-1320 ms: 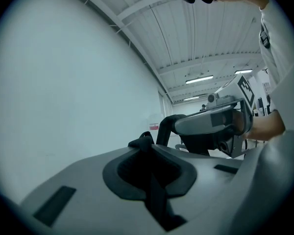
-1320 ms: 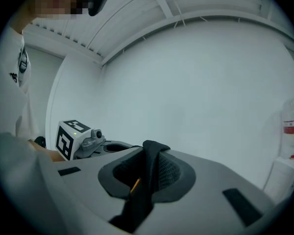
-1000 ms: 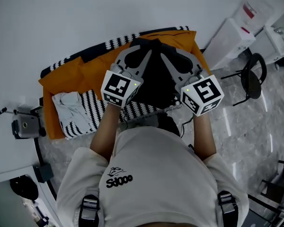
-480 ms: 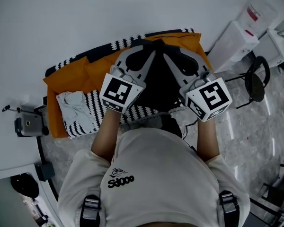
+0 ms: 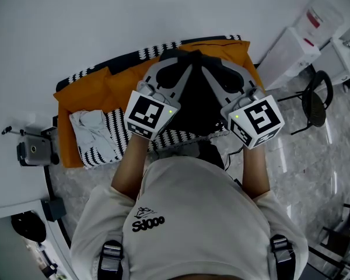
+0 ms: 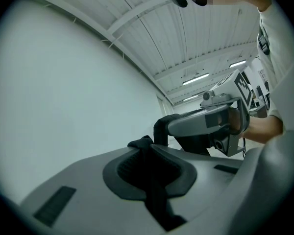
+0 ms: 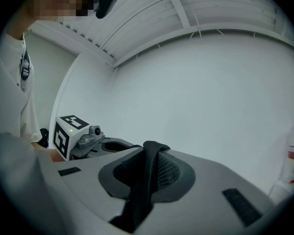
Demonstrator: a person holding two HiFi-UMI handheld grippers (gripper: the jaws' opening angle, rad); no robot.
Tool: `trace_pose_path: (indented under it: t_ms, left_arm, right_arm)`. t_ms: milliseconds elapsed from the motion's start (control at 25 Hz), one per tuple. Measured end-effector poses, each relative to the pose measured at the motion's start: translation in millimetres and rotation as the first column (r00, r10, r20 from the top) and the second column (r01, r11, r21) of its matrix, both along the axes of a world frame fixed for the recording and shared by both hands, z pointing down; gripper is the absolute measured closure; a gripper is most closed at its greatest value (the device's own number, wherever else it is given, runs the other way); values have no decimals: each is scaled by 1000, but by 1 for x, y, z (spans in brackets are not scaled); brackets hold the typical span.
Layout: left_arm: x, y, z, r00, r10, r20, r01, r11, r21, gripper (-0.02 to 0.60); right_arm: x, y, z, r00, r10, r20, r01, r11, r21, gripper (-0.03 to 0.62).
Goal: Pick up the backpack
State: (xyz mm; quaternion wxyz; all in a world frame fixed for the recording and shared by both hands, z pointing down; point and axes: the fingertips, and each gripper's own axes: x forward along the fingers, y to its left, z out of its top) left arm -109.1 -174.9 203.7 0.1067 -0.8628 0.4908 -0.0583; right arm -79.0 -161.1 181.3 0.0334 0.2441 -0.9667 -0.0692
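Black backpack (image 5: pixel 197 104) lies between two hand-held claws, over an orange cloth (image 5: pixel 96 89); left gripper (image 6: pixel 148 168) and right gripper (image 7: pixel 146 173) each pinch a thin strap (image 7: pixel 150 153) tightly; likely risk: a strap slides through the pads, so the bag tilts or drops.

The black fabric backpack (image 5: pixel 195 107) shows only as a dark wedge between the left hand-held gripper (image 5: pixel 174 63) and the right hand-held gripper (image 5: pixel 209 66). The person's white shirt (image 5: pixel 192 214) hides its near end. A black webbing strap (image 6: pixel 154 195) runs out of sight between the left jaws, and a second black strap (image 7: pixel 143 185) between the right. The small grey device (image 5: pixel 35 152) far left is too small to identify.
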Motion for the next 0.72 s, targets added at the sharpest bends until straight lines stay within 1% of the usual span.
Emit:
trace_pose_path:
  t_ms: [720]
  left_arm:
    - [1, -9, 6, 1000, 16, -7, -16, 1000, -18, 543]
  right_arm:
    - [-1, -11, 5, 1000, 7, -5, -7, 1000, -16, 522]
